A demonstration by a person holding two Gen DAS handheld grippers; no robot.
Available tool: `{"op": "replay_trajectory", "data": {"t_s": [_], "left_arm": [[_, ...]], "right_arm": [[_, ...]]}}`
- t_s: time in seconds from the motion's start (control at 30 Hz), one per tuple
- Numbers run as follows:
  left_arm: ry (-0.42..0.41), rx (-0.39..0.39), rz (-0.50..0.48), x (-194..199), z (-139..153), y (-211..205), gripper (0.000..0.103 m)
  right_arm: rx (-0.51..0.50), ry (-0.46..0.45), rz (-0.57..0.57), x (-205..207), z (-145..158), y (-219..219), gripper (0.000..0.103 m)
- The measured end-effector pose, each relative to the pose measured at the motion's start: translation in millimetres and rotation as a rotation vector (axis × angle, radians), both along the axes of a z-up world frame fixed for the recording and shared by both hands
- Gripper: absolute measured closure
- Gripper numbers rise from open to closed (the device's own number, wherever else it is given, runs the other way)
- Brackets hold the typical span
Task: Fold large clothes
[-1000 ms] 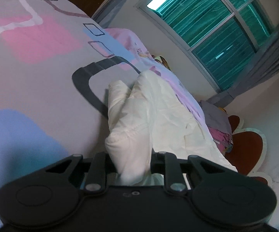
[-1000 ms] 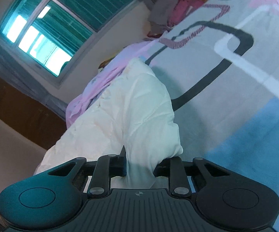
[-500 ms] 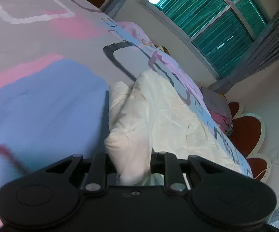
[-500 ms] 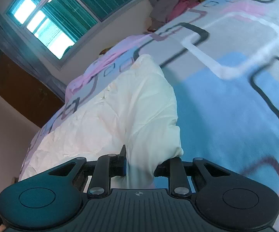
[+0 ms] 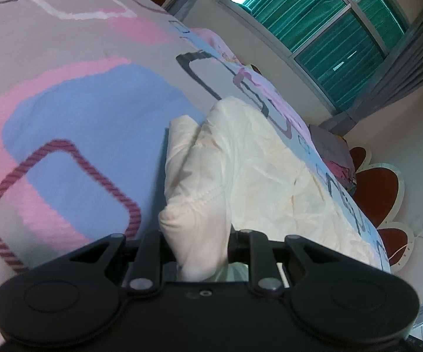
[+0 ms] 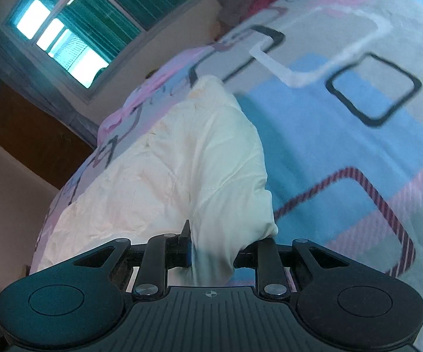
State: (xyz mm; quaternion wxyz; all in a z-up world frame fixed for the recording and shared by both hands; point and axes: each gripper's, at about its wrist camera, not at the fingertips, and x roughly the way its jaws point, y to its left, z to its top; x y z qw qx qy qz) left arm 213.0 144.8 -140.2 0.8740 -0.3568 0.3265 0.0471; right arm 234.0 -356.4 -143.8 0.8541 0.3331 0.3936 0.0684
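Note:
A large cream-white garment lies stretched across the patterned bedspread, running away toward the window wall. My left gripper is shut on a bunched corner of it, the cloth bulging up between the jaws. In the right wrist view the same white garment trails off to the left over the bedspread, and my right gripper is shut on another bunched corner. The fingertips of both grippers are hidden inside the cloth.
A window with green blinds and grey curtains stands beyond the bed. A heap of grey and pink clothes lies at the far end of the bed. A red and white flower-shaped mat is on the floor.
Both grippers have slid across the bed with the garment corners held. The bedspread pattern has shifted beneath them, blue and striped squares now lying where grey and pink were.

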Motion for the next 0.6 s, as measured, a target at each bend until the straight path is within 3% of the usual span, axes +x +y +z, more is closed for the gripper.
{"op": "replay_trajectory", "data": {"t_s": [0.07,0.1,0.2,0.27,0.33,0.37,0.4,0.47,0.5,0.6], "left_arm": [[-0.002,0.042,-0.012,2,-5,-3,0.07],[0.016,0.079,-0.011,5,-9,-6,0.065],[0.021,0.102,0.033,2,-18,-7,0.044],[0.019,0.096,0.055,-2,-18,-7,0.041],[0.022,0.094,0.067,-7,-15,-7,0.035],[0.018,0.089,0.072,-10,-13,-7,0.032],[0.006,0.078,0.085,-15,-11,-6,0.031],[-0.014,0.039,0.11,-23,-11,0,0.031],[-0.028,0.017,0.119,-26,-12,2,0.031],[-0.046,0.015,0.132,-28,-14,5,0.031]], "right_arm": [[-0.027,0.019,0.014,5,-14,0,0.07],[-0.026,0.038,0.014,6,-22,0,0.059],[0.036,0.02,0.01,4,-31,-9,0.054],[0.047,0.018,-0.021,-1,-27,-16,0.05],[0.005,-0.011,-0.093,-12,-21,-25,0.033],[-0.014,-0.021,-0.117,-16,-19,-29,0.032],[-0.025,-0.028,-0.138,-20,-18,-33,0.032],[-0.047,-0.084,-0.143,-30,-9,-37,0.068],[-0.072,-0.099,-0.124,-31,-3,-34,0.08],[-0.194,-0.17,-0.105,-37,19,-15,0.08]]}}
